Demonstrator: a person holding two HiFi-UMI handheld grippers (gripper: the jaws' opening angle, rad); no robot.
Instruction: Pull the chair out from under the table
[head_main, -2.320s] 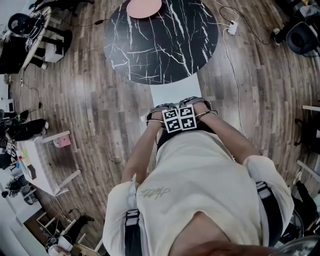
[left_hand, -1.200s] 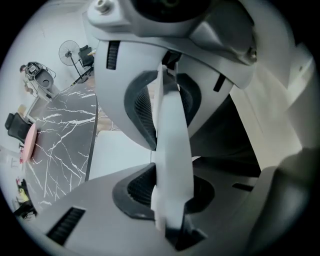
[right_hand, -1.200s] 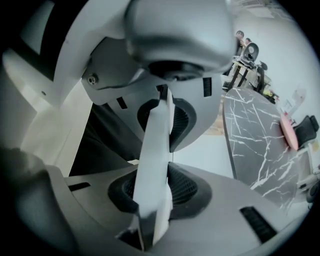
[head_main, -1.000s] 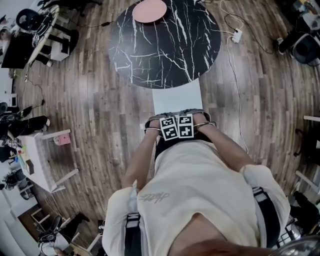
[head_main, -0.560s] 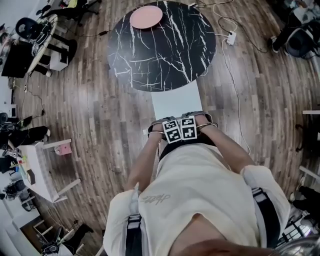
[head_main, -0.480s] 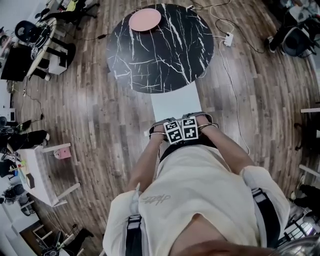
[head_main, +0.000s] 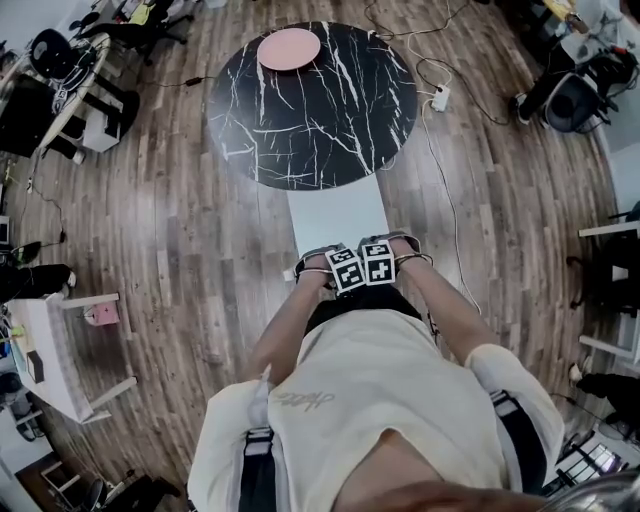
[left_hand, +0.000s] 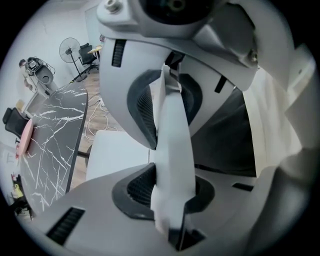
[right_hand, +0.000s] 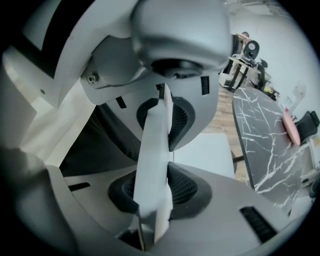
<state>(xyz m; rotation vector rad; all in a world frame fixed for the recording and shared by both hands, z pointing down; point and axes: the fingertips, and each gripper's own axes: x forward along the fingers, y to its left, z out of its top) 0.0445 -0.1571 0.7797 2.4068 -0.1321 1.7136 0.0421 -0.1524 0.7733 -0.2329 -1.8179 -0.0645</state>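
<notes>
The white chair (head_main: 335, 215) stands at the near edge of the round black marble table (head_main: 310, 110), its seat mostly out from under the top. My left gripper (head_main: 322, 262) and right gripper (head_main: 392, 252) sit side by side on the chair's backrest, pointing steeply down. In the left gripper view the pads press on the backrest's white top edge (left_hand: 172, 150), with the seat (left_hand: 112, 155) below. The right gripper view shows the same grip on that edge (right_hand: 155, 155), above the seat (right_hand: 207, 152). A pink plate (head_main: 289, 48) lies on the table's far side.
A power strip with cables (head_main: 437, 97) lies on the wood floor right of the table. A small white table (head_main: 50, 350) stands at the left. Office chairs and desks line the far left and right edges. The person's torso hides the floor behind the chair.
The chair has slid back from the table with both grippers on its backrest, so more of the seat shows. The gap between the grippers and the table has grown.
</notes>
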